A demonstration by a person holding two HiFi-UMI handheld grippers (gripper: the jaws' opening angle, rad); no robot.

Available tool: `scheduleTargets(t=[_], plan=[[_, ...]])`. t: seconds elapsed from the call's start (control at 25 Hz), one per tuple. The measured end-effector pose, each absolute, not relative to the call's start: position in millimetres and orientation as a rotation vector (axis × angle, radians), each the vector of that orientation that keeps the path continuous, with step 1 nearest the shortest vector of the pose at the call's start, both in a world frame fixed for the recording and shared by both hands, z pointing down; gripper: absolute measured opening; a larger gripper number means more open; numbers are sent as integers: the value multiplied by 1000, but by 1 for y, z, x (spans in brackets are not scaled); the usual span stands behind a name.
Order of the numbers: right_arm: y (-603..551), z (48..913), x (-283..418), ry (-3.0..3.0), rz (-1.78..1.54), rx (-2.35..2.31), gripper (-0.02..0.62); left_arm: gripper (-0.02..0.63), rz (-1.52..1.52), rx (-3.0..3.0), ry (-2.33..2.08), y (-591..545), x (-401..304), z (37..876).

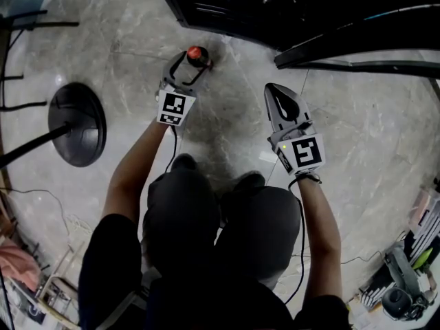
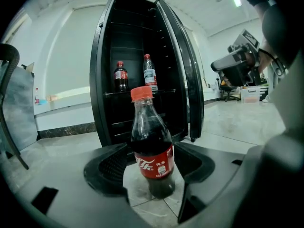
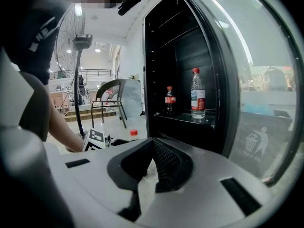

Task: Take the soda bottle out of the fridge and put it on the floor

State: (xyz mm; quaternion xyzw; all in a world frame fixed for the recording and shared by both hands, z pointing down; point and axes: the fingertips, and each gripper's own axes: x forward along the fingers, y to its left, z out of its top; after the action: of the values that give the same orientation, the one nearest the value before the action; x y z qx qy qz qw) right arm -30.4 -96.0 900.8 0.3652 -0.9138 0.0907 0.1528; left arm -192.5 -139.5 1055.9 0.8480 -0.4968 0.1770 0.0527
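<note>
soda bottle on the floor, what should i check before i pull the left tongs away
1. Soda bottle stands upright on the floor: ok.
2. Cap on the bottle: ok.
3. Left tongs free of the bottle: ok, jaws apart, with gaps either side of it.
4. Right tongs out of the way: ok, shut, empty, off to the side.
5. Fridge door closed: not ok, it stands open.

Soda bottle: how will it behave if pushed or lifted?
Soda bottle looks nearly full of dark liquid, so probably heavy for its size. Tall, narrow, upright on the floor: likely tips if pushed high. Smooth round body may roll once down.
</note>
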Motion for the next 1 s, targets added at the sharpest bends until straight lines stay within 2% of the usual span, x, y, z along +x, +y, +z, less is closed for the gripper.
scheduleTargets(t=[1.0], plan=[[-94,910,-32,-2625,259,1029,20,301,511,2630,-1495,-110,-202,1030]])
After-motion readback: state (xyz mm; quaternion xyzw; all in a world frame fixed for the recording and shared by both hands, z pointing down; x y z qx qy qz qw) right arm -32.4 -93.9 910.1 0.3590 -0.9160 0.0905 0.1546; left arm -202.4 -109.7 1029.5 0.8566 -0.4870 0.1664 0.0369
